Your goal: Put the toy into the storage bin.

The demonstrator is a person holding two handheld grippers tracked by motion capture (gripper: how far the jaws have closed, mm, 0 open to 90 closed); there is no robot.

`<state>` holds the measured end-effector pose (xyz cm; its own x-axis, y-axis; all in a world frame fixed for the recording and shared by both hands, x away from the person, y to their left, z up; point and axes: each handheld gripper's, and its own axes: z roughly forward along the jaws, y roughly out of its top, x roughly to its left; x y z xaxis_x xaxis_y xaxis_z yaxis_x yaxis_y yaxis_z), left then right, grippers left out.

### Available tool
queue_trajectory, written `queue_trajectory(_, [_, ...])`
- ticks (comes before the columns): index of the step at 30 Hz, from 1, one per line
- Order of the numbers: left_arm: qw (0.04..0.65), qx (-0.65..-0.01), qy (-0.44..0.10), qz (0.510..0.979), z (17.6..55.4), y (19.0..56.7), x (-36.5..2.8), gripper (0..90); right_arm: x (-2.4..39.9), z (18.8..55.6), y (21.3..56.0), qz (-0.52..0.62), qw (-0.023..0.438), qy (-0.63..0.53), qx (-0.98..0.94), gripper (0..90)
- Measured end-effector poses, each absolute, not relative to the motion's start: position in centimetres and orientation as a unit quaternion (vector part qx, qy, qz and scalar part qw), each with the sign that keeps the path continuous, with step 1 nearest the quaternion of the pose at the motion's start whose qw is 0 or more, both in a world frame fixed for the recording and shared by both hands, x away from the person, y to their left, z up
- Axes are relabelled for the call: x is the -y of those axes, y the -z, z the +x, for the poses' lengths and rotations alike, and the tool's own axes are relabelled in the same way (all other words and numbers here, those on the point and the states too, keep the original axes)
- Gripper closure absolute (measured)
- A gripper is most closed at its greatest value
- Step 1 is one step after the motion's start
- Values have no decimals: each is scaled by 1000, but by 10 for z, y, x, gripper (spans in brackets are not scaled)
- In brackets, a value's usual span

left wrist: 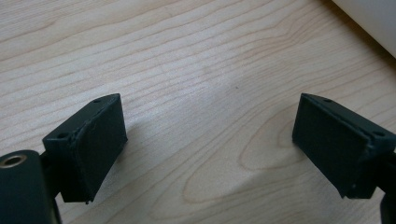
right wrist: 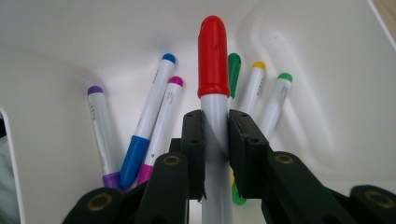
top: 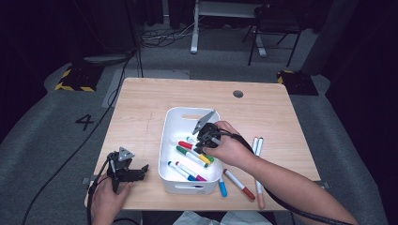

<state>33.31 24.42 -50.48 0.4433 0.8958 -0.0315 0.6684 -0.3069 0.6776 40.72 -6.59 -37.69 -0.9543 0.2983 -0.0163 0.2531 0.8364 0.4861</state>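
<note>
Both jaws of right gripper (right wrist: 215, 140) clamp red marker (right wrist: 213, 60) barrel over white bin (top: 180, 117); left gripper (left wrist: 210, 144) jaws apart, empty

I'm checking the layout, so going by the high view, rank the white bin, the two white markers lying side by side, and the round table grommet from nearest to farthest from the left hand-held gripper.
1. White bin, just right of the left hand-held gripper.
2. Two white markers, on the table beyond the bin's right side.
3. Round grommet, near the table's far edge.
</note>
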Motion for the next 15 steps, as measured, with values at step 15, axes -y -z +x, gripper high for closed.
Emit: queue_trajectory(15, [318, -496, -179, 788, 333, 505, -244, 102, 91, 396, 351, 148, 41, -324, -934, 495])
